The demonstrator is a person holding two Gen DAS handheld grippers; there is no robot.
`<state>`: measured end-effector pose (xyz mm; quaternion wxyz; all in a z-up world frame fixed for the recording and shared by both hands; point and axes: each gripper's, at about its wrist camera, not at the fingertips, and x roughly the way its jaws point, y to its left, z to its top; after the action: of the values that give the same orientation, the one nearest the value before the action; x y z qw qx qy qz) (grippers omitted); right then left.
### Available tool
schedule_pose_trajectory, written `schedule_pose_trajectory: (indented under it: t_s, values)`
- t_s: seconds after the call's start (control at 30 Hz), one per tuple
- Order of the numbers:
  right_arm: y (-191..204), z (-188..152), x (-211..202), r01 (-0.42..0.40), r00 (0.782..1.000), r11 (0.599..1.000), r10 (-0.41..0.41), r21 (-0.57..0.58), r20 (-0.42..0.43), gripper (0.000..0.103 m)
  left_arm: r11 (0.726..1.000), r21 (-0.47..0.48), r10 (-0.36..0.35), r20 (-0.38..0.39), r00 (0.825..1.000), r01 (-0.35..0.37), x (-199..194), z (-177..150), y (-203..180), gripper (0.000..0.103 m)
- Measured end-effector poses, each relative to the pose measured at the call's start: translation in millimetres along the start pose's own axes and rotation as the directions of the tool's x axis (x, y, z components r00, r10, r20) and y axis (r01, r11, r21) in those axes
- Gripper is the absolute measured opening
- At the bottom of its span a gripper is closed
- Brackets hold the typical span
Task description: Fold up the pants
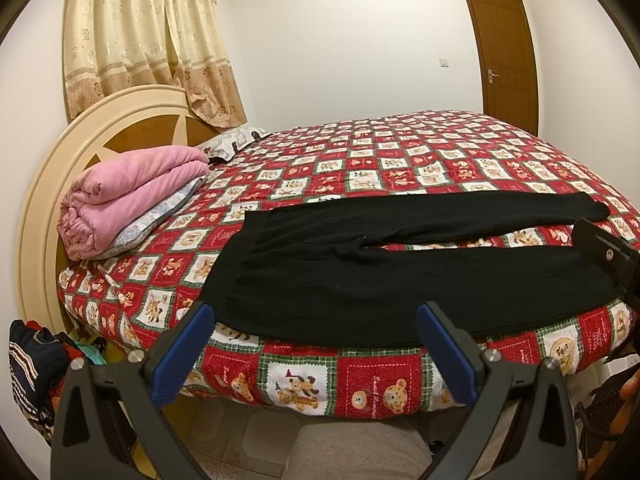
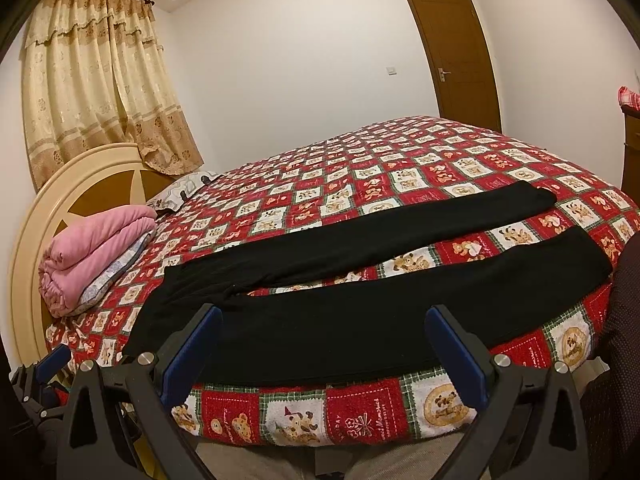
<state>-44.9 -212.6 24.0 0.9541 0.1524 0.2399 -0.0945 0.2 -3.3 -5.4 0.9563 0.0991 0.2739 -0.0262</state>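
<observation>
Black pants (image 1: 400,272) lie flat along the bed's (image 1: 360,152) near edge, legs apart. Both the left gripper (image 1: 316,336) and right gripper (image 2: 324,340) hover spread, empty; pinch the near leg's edge and carry it squarely onto the far leg.

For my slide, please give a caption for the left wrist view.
Open left gripper faces black pants spread flat on a patterned bed.

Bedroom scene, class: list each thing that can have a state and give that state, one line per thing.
Black pants: unfolded, laid flat on the bed, legs spread apart.
Left tool: open, holding nothing, at the bed's near edge.
Right tool: open, holding nothing.
Pink blanket: folded, stacked near the headboard.
Door: closed.
Curtain: drawn closed.
Patterned bedspread: spread over the bed.
</observation>
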Motion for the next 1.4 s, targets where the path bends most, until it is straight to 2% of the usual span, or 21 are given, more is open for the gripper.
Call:
schedule_pose_trajectory:
  t_s: [1.4]
  values:
    - [3.0,-6.4,4.6,0.003,1.0,1.0,-0.003,-0.007,-0.019,0.102,1.0,0.002,0.001,-0.004,1.0,-0.001,0.5,0.2,-1.3,0.103]
